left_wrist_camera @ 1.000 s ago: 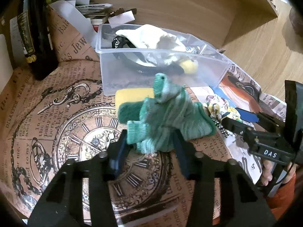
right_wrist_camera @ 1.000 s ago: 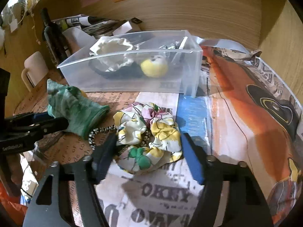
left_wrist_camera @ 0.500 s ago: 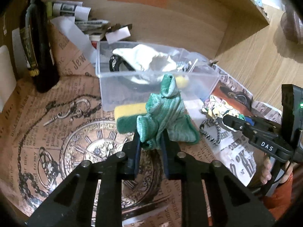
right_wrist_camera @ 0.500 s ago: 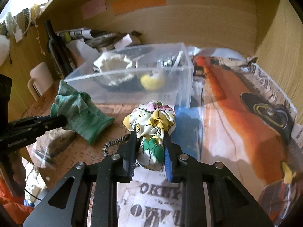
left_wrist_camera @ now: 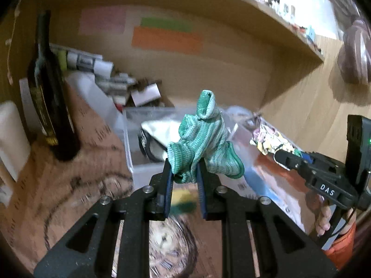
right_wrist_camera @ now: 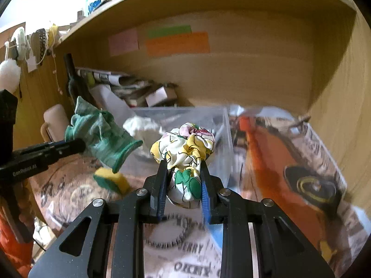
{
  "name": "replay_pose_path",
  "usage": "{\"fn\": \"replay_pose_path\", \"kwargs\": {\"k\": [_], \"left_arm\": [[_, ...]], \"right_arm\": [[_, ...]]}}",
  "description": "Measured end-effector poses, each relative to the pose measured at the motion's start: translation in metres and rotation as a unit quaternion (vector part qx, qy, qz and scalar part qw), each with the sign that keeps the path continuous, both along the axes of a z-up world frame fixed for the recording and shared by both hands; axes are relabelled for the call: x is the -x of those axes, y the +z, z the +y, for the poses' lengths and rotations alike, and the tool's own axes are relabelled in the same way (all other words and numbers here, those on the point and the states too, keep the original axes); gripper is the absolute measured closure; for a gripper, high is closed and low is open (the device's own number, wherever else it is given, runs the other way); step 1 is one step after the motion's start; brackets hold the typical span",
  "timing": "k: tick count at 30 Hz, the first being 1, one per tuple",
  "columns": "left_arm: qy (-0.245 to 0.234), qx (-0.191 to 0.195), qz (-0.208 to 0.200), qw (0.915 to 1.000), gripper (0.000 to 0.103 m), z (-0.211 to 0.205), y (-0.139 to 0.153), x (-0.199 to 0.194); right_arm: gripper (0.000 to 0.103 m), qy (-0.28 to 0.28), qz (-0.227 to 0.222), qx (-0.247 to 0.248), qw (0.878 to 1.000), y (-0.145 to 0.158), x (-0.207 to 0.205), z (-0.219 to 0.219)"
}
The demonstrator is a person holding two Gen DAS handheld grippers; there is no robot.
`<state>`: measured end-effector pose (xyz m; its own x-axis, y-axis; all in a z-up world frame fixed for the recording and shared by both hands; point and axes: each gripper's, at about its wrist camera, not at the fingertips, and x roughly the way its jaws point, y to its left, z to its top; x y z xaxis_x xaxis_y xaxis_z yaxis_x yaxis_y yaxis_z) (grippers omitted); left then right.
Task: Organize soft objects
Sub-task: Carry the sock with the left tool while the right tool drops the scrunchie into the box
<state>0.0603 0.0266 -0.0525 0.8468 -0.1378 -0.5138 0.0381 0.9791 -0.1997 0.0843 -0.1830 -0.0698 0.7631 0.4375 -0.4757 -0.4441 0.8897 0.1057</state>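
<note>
Gripping a green glove point(left_wrist_camera: 204, 146) and a floral scrunchie point(right_wrist_camera: 185, 159), both tools hover short of the clear bin point(right_wrist_camera: 222, 139); sponge point(right_wrist_camera: 111, 180) left.

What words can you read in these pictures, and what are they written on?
"DAS": white letters on the right gripper, seen from the left wrist.
"GenRobot.AI", roughly: faint lettering on the left gripper, seen from the right wrist.
"OKEY" and "JERRY", roughly: blurred print on the newspaper below the floral scrunchie.
Dark bottle label: too blurred.
Green sock: no text.
</note>
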Motion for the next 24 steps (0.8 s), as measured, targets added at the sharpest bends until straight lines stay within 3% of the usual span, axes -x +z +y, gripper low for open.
{"fn": "replay_pose_path", "kwargs": {"k": [5, 10, 17, 24], "left_arm": [[0.023, -0.012, -0.011, 0.9996, 0.084, 0.014, 0.011, -0.015], [0.042, -0.034, 0.009, 0.9985, 0.084, 0.029, 0.002, -0.035], [0.029, -0.049, 0.058, 0.9967, 0.084, 0.030, -0.025, -0.060], [0.012, -0.070, 0.081, 0.9942, 0.084, 0.019, -0.040, -0.077]], "right_arm": [[0.080, 0.003, -0.019, -0.005, 1.000, 0.013, -0.012, 0.007], [0.080, 0.014, -0.024, -0.006, 1.000, 0.018, -0.030, 0.017], [0.080, 0.030, 0.012, 0.012, 0.999, 0.002, -0.064, 0.040], [0.080, 0.054, 0.035, 0.049, 0.997, -0.017, -0.079, 0.067]]}}
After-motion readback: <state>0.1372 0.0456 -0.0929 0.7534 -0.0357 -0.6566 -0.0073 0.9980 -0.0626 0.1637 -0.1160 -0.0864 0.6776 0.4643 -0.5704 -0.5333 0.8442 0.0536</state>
